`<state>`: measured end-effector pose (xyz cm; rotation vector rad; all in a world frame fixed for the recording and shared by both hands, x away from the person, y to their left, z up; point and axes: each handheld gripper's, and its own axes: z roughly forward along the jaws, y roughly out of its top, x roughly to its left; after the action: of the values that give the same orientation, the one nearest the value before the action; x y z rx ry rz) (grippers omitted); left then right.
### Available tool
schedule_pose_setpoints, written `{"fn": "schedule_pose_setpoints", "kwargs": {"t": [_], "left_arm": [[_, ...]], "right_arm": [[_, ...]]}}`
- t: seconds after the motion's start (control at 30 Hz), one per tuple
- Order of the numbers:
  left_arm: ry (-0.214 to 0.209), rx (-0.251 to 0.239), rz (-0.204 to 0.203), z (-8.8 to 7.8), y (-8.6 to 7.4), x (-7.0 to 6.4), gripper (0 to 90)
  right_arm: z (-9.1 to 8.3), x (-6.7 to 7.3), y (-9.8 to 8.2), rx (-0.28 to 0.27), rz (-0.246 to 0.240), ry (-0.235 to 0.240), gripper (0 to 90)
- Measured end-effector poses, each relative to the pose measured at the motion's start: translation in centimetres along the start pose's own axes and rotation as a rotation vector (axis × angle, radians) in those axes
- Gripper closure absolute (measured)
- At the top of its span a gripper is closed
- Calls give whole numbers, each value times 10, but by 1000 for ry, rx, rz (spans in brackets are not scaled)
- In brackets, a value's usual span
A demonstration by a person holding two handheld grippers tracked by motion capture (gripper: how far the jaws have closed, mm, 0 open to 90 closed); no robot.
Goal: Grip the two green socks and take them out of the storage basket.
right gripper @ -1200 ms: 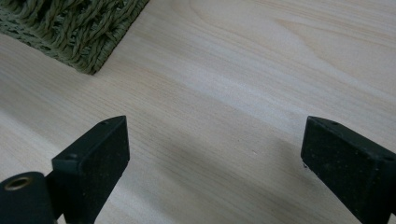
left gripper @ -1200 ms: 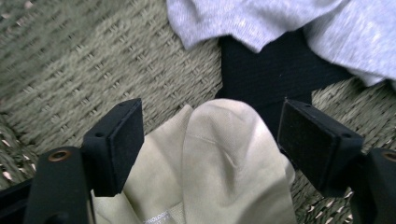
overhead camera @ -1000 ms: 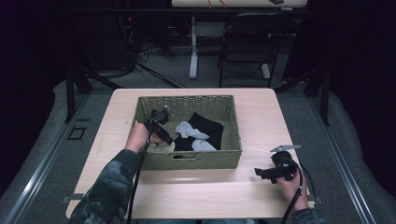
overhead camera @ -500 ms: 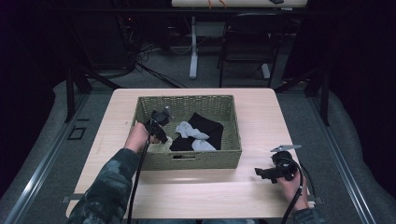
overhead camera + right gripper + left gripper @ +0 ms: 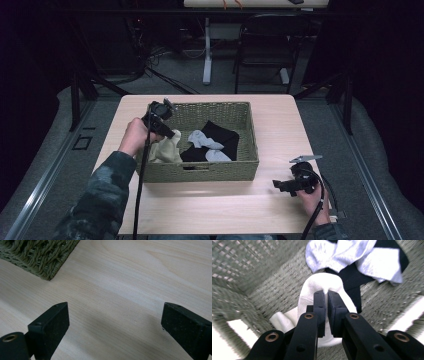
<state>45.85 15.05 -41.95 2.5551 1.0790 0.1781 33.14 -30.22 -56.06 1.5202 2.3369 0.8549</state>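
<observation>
A green woven basket (image 5: 200, 171) stands in the middle of the table. My left gripper (image 5: 170, 134) hangs over its left end, shut on a cream sock (image 5: 167, 150) that droops from the jaws. In the left gripper view the jaws (image 5: 326, 293) pinch the sock's rounded fold (image 5: 322, 282) above the basket floor. Pale grey socks (image 5: 205, 144) lie on a black garment (image 5: 225, 136) farther in the basket. My right gripper (image 5: 281, 184) rests low over the table by the basket's front right corner, open, with only bare wood between its jaws (image 5: 115, 320).
The basket's woven wall (image 5: 242, 270) rises close to the left gripper's left. The basket's corner (image 5: 37, 255) lies just ahead of the right gripper. Light wooden tabletop (image 5: 280, 125) surrounds the basket; a chair and a table leg stand on the floor beyond.
The left gripper has risen from the basket floor with the cream sock caught in its jaws. The right gripper has stayed where it was.
</observation>
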Motion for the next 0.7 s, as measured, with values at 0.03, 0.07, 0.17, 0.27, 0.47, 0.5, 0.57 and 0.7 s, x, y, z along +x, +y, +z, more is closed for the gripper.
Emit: {"fn": "schedule_pose_setpoints", "kwargs": {"t": [0.03, 0.07, 0.17, 0.27, 0.47, 0.5, 0.57, 0.7], "left_arm": [[5, -6, 4, -5, 1, -1, 853], [8, -11, 7, -10, 3, -1, 854], [18, -21, 18, -24, 8, -3, 853], [35, -31, 29, -36, 13, -4, 854], [58, -51, 42, -56, 22, -7, 854], [61, -55, 43, -59, 23, -7, 854], [71, -62, 46, -65, 26, -7, 854], [88, -74, 50, -77, 30, -7, 854]], "right_arm": [[0, 0, 0, 3, -2, 1, 74], [0, 0, 0, -1, 0, 3, 74], [0, 0, 0, 0, 1, 3, 74], [0, 0, 0, -3, -1, 3, 74], [0, 0, 0, -3, -1, 4, 74], [0, 0, 0, -2, 0, 4, 74], [0, 0, 0, -2, 0, 4, 74], [0, 0, 0, 0, -2, 8, 74]]}}
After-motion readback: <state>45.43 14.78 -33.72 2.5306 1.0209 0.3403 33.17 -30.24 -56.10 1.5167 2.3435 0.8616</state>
